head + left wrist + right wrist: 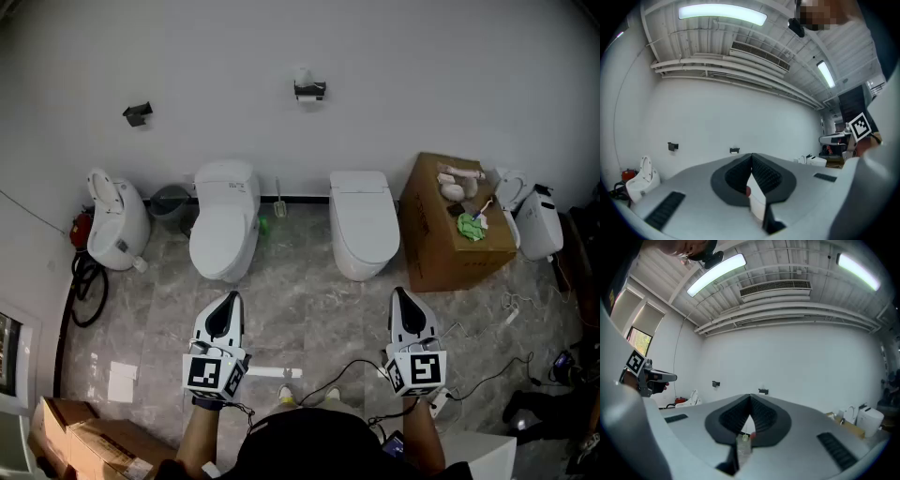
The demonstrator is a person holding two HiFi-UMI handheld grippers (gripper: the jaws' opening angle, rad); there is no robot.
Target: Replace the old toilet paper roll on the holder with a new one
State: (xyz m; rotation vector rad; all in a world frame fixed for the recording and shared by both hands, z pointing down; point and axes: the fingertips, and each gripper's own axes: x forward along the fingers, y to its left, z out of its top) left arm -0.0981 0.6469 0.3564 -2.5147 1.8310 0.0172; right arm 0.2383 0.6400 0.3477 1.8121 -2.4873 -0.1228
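Note:
The black paper holder (309,90) is fixed to the white wall, with a small pale roll (303,75) on it. It also shows as a small dark bracket, the holder (734,150) in the left gripper view and the holder (763,391) in the right gripper view. On the cardboard box (441,253) at the right lie pale roll-like items (453,184) and a green cloth (472,227). My left gripper (233,297) and right gripper (397,292) are held level over the floor, far from the wall. Both are shut and empty, as seen at the left gripper (751,155) and the right gripper (750,396).
Two white toilets (225,220) (363,223) stand against the wall below the holder, and a third, tilted one (117,220) stands at the left. A second black bracket (138,113) is on the wall. Cables (356,370) trail on the marble floor, and cardboard boxes (80,436) sit at the lower left.

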